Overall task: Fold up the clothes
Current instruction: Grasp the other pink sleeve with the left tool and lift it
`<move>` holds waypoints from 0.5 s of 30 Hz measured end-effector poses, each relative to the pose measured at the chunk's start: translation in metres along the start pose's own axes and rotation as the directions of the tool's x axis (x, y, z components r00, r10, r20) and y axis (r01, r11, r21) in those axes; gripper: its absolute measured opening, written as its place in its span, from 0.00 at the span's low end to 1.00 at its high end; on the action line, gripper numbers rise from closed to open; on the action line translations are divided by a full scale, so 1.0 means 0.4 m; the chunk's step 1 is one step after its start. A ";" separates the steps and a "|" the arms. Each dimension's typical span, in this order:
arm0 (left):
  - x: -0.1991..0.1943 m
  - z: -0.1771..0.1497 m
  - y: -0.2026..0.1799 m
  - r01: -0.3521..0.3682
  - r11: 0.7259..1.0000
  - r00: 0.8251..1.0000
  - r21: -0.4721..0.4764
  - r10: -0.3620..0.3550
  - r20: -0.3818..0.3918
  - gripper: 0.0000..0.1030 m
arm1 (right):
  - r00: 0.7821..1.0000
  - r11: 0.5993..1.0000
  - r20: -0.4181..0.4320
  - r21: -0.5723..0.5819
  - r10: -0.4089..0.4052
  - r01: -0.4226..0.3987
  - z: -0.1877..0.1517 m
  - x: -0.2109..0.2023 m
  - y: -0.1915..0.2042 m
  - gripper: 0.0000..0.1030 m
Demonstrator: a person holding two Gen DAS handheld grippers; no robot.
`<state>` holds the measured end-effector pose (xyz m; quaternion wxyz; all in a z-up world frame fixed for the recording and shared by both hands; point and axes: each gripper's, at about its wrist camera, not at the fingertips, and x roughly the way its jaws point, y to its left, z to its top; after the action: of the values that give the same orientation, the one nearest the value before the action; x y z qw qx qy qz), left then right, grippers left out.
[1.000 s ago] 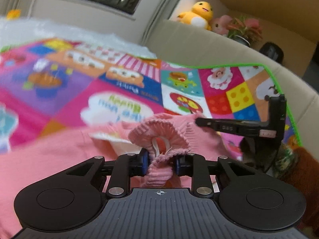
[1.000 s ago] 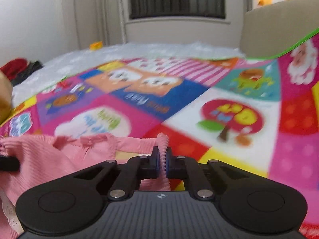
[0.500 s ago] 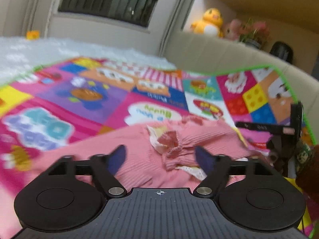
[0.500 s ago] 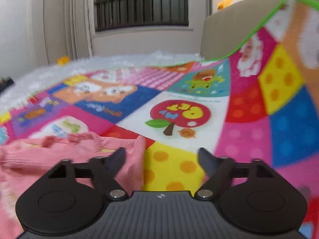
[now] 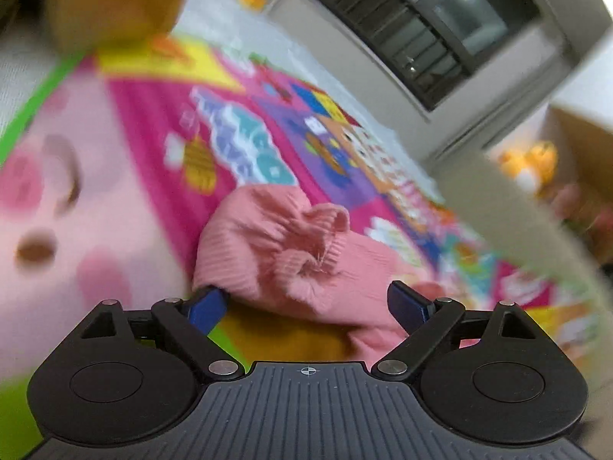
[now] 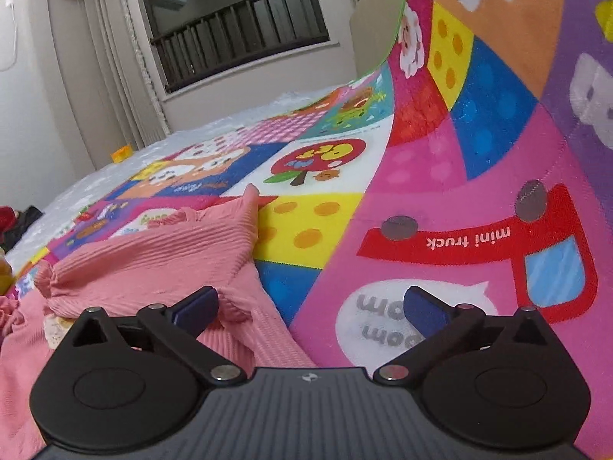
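Garment: pink ribbed garment lies bunched on the patterned play mat, partly folded over itself.
Left hand-held gripper: jaws spread wide, holding nothing; the garment's bunched end sits just beyond and between them.
Right hand-held gripper: jaws spread wide, empty; its left finger lies against the garment's edge, its right finger over bare mat.
Step in hand: judged as between folds, with no grasp on the cloth.
Next move: calls for choosing a fresh edge or corner on each side of the garment and closing on it.
Left view only: gathered cuff-like folds at the garment's end, blurred; a blurred orange thing above the mat.
Right view only: the mat rising steeply beside the garment; the barred window beyond it.
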<state>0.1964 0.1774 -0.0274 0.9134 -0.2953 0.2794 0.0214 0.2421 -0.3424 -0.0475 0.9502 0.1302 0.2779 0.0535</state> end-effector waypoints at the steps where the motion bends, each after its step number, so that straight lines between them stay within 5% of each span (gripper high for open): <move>1: 0.016 0.004 -0.030 -0.068 0.991 0.998 0.114 0.066 0.017 0.77 | 1.000 1.000 0.008 0.014 0.004 -0.004 -0.002 -0.003 -0.006 1.00; 2: 0.024 0.018 -0.044 -0.129 0.975 0.992 0.181 0.124 0.040 0.60 | 1.000 1.000 0.017 0.028 0.007 -0.007 -0.003 -0.006 -0.012 1.00; 3: 0.027 0.038 -0.047 -0.181 0.961 0.983 0.211 0.171 0.066 0.53 | 1.000 0.999 0.025 0.042 0.010 -0.011 -0.005 -0.009 -0.018 1.00; 8: -0.054 0.149 0.062 -0.368 0.930 0.905 0.007 0.356 0.231 0.71 | 0.999 0.996 0.035 0.086 0.026 -0.029 -0.008 -0.013 -0.033 1.00; 9: -0.074 0.160 0.087 -0.366 0.930 0.903 -0.035 0.364 0.227 0.74 | 0.999 0.996 0.034 0.090 0.027 -0.030 -0.009 -0.012 -0.034 1.00; 12: -0.128 0.163 0.146 -0.255 0.953 0.939 -0.164 0.284 0.193 0.85 | 0.999 0.995 0.029 0.097 0.029 -0.032 -0.010 -0.010 -0.036 1.00; 15: -0.118 0.130 0.162 -0.025 0.967 0.993 -0.252 0.054 0.109 0.91 | 0.999 0.994 0.018 0.102 0.034 -0.036 -0.009 -0.008 -0.037 1.00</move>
<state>0.1694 0.2652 -0.0020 0.8829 -0.4006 0.2272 0.0917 0.2378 -0.3566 -0.0527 0.9435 0.1837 0.2702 0.0548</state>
